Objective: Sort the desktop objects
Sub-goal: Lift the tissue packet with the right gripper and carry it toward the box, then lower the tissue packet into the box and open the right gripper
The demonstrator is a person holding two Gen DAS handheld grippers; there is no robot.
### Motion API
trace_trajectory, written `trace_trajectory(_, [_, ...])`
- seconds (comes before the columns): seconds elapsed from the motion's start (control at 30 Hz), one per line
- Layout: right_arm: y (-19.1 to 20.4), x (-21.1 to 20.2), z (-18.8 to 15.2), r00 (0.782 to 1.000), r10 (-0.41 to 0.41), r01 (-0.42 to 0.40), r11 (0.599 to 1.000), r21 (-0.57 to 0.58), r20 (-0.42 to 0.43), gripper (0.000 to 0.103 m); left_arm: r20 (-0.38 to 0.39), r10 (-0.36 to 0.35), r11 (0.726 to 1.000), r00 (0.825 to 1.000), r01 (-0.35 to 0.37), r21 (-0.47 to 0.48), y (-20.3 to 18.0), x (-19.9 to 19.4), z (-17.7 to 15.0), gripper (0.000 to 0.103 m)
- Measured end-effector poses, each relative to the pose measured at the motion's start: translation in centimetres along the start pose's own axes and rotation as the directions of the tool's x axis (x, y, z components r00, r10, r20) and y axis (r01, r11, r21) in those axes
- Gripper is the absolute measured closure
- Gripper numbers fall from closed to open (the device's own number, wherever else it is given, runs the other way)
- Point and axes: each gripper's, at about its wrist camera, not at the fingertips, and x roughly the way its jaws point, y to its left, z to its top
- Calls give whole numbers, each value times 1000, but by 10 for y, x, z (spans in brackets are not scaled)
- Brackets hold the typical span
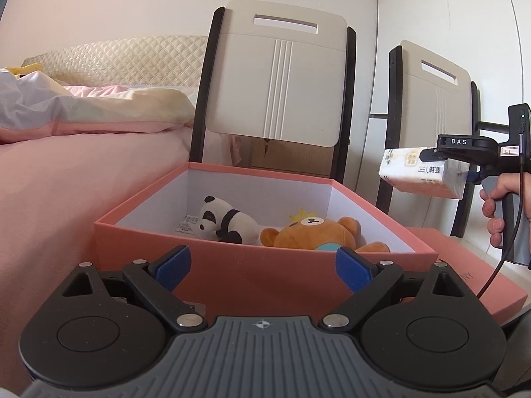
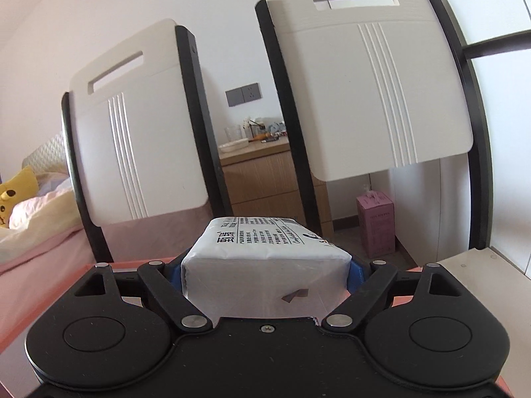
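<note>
Left gripper (image 1: 262, 267) sits empty, jaws spread, just short of the coral box (image 1: 232, 275). Right gripper (image 2: 265, 277) clamps the tissue pack (image 2: 265, 258) in the air, right of the box and above its rim. Carry it over the rim, clear of the panda plush (image 1: 225, 220) and bear plush (image 1: 315, 233), then release low.

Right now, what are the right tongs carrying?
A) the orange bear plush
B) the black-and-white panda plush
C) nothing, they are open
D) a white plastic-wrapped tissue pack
D: the right tongs are shut on the white plastic-wrapped tissue pack, held in the air to the right of the open pink cardboard box, where the panda plush and bear plush already lie.
</note>
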Motion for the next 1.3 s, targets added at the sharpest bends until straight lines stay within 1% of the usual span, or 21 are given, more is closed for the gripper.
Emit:
trace_trajectory(0.13, [31,-7,6,995,98,-97,995,-20,24,18,12,13,1000,1000,-13,-21,8,-4,4,7])
trace_trajectory(0.27, [69,-6,-2,977,211,-212,976,-57,-15,18,26,33,999,999,-32,-24,17,-9,9,7])
trace_trajectory(0.43, [114,1,-19,942,318,-327,942,-76,-105,18,61,49,999,997,-47,-28,27,-18,15,7])
trace_trajectory(0.6, [150,4,-37,902,388,-411,906,-104,-190,18,81,52,998,995,-50,-27,33,-24,17,7])
trace_trajectory(0.77, [179,1,-55,867,421,-467,873,-141,-267,18,76,50,999,996,-48,-19,34,-24,16,7])
trace_trajectory(0.97, [197,0,-70,844,421,-501,840,-208,-332,18,61,46,999,997,-46,-7,34,-21,14,7])
trace_trajectory(1.0, [198,1,-72,842,417,-503,836,-218,-343,18,57,46,999,997,-46,-4,33,-20,14,7])
trace_trajectory(1.1, [196,2,-77,848,394,-490,839,-239,-355,17,46,46,999,998,-47,11,33,-18,11,7])
trace_trajectory(1.3, [188,8,-83,854,367,-467,854,-230,-369,16,36,38,999,999,-40,37,29,-16,8,7])
